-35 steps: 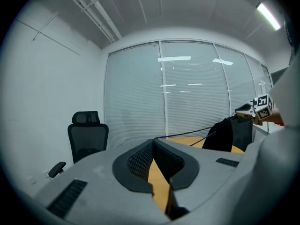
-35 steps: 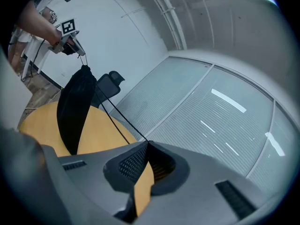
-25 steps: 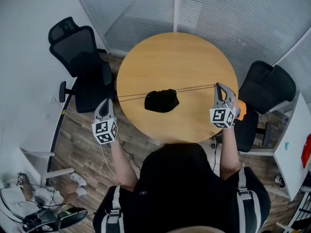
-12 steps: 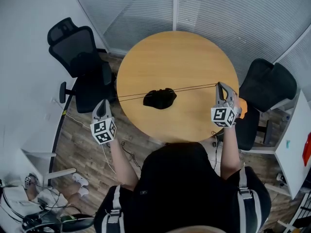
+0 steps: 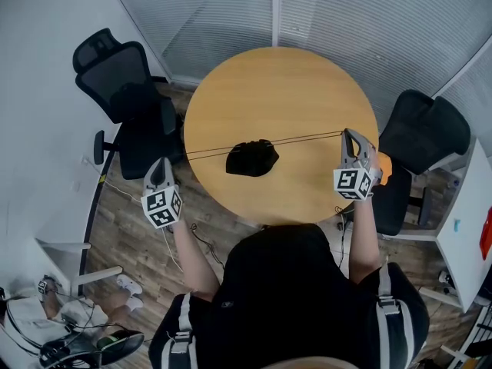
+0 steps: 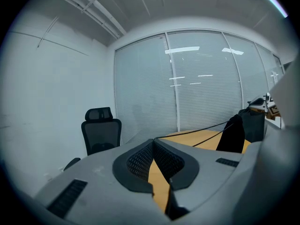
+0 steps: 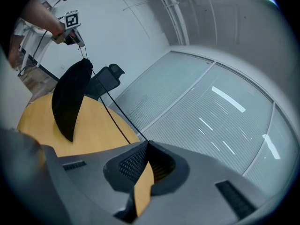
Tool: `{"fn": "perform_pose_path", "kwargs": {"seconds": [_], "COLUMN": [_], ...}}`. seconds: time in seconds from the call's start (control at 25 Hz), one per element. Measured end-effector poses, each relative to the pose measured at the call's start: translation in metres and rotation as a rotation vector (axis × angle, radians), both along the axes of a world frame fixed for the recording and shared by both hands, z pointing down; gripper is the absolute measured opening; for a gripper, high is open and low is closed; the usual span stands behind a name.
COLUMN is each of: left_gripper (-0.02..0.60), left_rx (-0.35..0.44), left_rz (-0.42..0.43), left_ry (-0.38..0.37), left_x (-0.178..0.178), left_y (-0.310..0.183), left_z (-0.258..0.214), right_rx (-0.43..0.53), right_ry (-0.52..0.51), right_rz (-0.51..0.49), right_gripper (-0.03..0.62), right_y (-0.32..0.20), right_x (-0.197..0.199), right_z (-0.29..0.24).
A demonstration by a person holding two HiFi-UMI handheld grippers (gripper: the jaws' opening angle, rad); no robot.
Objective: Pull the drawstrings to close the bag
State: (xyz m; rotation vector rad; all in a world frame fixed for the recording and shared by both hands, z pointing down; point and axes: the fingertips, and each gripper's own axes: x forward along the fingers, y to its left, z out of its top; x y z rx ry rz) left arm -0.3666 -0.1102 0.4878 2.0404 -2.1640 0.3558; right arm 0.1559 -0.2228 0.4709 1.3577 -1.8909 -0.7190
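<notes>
A small black drawstring bag (image 5: 252, 158) lies bunched up on the round wooden table (image 5: 292, 91), hanging from two taut drawstrings (image 5: 300, 139) that span the table. Off the table's left edge, my left gripper (image 5: 162, 164) is shut on the strings' left ends. At the table's right edge my right gripper (image 5: 347, 134) is shut on the right ends. In the left gripper view the shut tips (image 6: 153, 140) pinch a string that runs to the bag (image 6: 232, 135). The right gripper view shows its tips (image 7: 148, 142) clamping strings that lead to the bag (image 7: 70, 97) and the far left gripper (image 7: 73, 26).
A black office chair (image 5: 123, 102) stands left of the table and another (image 5: 421, 138) to its right. Glass walls with blinds (image 5: 330, 21) close the far side. Cables (image 5: 181, 244) lie on the wood floor near my left side, and a white desk (image 5: 465, 244) stands at the right.
The bag has gathered tighter and slid slightly left along the strings. My left gripper has moved a little outward and toward me. The right gripper has hardly moved.
</notes>
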Motion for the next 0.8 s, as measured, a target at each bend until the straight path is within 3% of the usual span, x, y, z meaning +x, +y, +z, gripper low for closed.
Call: {"fn": "perform_pose_path", "kwargs": {"seconds": [0.8], "left_gripper": [0.017], "left_rx": [-0.022], "left_rz": [0.001], "left_ry": [0.006], "left_x": [-0.010], "left_y": [-0.008], "left_z": [0.011], "right_rx": [-0.010], "right_ry": [0.046], "right_rz": [0.010], "right_gripper": [0.057], "right_y": [-0.005], "right_x": [-0.004], "right_z": [0.006]}}
